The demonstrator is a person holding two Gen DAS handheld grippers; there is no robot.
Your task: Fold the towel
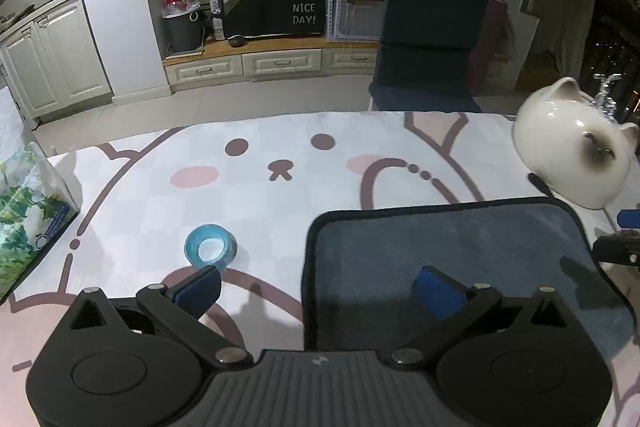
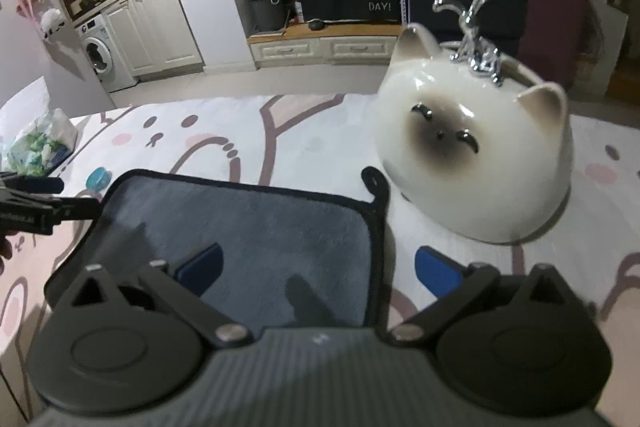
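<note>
A grey-blue towel (image 1: 452, 247) with black trim lies flat on the bunny-print tablecloth; it also shows in the right wrist view (image 2: 256, 227). My left gripper (image 1: 318, 291) is open and empty, straddling the towel's left edge: its right finger is over the towel, its left finger over the cloth. My right gripper (image 2: 318, 273) is open and empty, straddling the towel's right edge near the black hanging loop (image 2: 376, 183). Each gripper shows at the edge of the other's view.
A white ceramic cat pot (image 2: 476, 155) stands just right of the towel, also seen in the left wrist view (image 1: 576, 155). A blue tape roll (image 1: 210, 249) lies left of the towel. A tissue pack (image 1: 28, 211) sits at the table's left edge.
</note>
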